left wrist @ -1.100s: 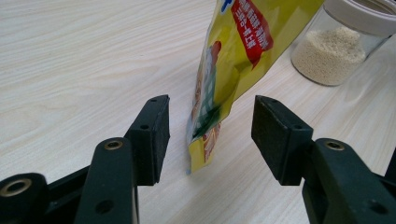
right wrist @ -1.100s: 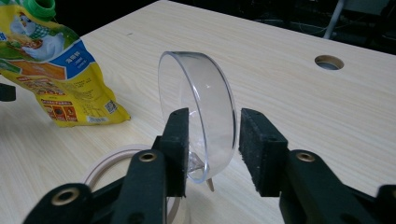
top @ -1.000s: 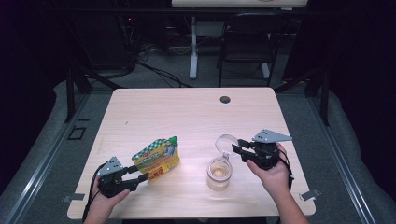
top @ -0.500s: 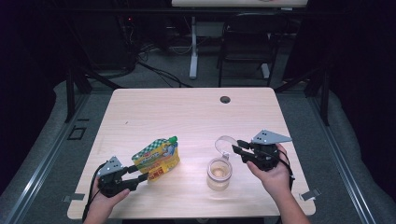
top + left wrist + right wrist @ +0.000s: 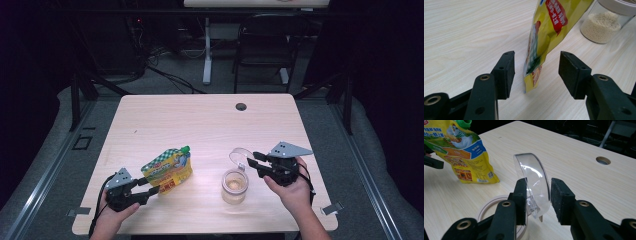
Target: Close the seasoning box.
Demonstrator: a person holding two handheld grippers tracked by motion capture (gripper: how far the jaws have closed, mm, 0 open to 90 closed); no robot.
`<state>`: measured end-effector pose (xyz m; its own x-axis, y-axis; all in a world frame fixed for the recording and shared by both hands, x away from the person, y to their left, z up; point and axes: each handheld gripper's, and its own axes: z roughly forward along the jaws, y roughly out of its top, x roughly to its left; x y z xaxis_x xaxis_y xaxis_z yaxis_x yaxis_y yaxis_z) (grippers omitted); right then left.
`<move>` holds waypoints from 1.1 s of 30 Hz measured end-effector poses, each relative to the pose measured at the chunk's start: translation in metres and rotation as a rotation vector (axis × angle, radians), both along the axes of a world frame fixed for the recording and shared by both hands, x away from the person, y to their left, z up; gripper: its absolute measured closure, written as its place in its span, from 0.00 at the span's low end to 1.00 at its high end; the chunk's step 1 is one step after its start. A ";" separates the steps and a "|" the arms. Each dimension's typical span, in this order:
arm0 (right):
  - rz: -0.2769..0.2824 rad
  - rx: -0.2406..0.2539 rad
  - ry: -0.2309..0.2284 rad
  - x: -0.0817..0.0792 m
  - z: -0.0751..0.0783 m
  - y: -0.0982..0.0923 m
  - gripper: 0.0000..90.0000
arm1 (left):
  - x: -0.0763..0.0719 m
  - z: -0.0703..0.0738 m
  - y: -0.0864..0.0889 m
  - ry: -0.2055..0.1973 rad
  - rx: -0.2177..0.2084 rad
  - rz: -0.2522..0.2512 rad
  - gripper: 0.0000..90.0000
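Note:
A yellow pouch (image 5: 167, 170) with a green cap stands tilted on the table's near left. Its lower corner (image 5: 544, 32) sits between the jaws of my left gripper (image 5: 150, 186), which are open with a gap on each side (image 5: 536, 67). A clear jar (image 5: 235, 186) holding pale grains (image 5: 604, 25) stands to the right with no lid on. My right gripper (image 5: 251, 160) holds a clear round lid (image 5: 239, 154) upright just behind the jar. The lid (image 5: 531, 175) is between its pads (image 5: 537, 192), and these jaws have just been opening slightly.
The light wooden table (image 5: 200, 125) has a round cable hole (image 5: 241, 106) near its far edge. A dark chair (image 5: 265, 45) and a desk leg stand beyond the table. Both hands rest near the front edge.

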<state>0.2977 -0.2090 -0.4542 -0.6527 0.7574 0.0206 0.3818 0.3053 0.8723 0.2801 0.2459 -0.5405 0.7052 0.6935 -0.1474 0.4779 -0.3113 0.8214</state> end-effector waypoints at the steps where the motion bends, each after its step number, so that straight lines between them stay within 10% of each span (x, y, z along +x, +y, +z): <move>1: 0.001 0.000 0.000 0.000 0.000 0.000 0.74 | 0.000 0.000 0.000 0.000 0.001 0.000 0.52; 33: 0.031 -0.037 -0.036 -0.021 -0.009 0.010 0.63 | -0.001 0.000 -0.001 -0.003 0.006 0.004 0.52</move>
